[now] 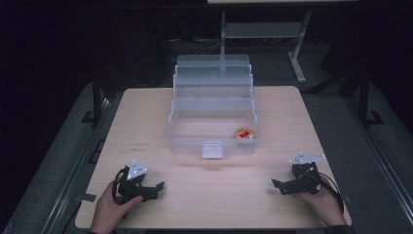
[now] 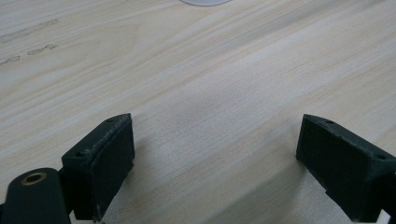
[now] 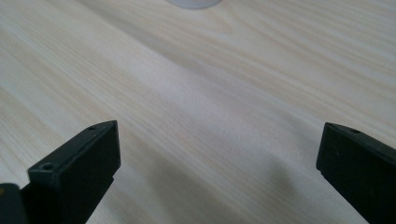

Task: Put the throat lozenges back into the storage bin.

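— Why did the left gripper and right gripper lie low on the table?
— Likely resting; both had jaws spread wide, holding nothing.
— And the clear box?
— Open mid-table, beyond them, a small red-and-yellow item inside.

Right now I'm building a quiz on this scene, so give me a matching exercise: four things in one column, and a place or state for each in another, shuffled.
Things:
1. clear plastic box
2. small red and yellow item
3. left tool
4. right tool

Places or states:
A. inside the box, at its front right corner
B. open, low at the table's near right
C. lid up, mid-table
D. open, low at the table's near left

Pairs: 1-C, 2-A, 3-D, 4-B
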Motion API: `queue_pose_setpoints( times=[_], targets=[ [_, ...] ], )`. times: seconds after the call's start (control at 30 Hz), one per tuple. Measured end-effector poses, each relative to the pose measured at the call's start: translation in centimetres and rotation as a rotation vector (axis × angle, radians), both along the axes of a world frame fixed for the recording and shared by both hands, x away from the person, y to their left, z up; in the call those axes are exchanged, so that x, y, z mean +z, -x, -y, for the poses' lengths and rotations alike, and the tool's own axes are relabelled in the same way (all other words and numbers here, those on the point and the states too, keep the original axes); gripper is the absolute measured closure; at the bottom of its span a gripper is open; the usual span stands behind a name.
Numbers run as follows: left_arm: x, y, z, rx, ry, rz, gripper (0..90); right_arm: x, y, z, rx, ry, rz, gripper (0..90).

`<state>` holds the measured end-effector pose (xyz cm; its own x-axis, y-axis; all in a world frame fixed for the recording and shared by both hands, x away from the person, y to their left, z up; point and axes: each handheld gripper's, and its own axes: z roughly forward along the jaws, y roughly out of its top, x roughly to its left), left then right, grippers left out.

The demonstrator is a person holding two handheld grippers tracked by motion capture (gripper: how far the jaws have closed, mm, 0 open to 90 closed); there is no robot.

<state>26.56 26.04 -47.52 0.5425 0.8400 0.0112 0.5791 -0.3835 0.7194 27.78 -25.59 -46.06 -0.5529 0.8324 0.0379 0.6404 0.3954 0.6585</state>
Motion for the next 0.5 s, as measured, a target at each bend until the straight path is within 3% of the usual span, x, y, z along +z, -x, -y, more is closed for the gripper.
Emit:
queue_pose_setpoints(
  times=[0.2,0.5],
  targets=[
    [0.0,0.0,0.0,0.000,0.001,0.000,10.6,-1.1,0.5,0.1,-0.008,0.021,-0.009,0.0],
    [0.0,0.0,0.0,0.000,0.001,0.000,10.6,-1.8,0.8,0.2,-0.008,0.010,-0.002,0.0]
  ],
)
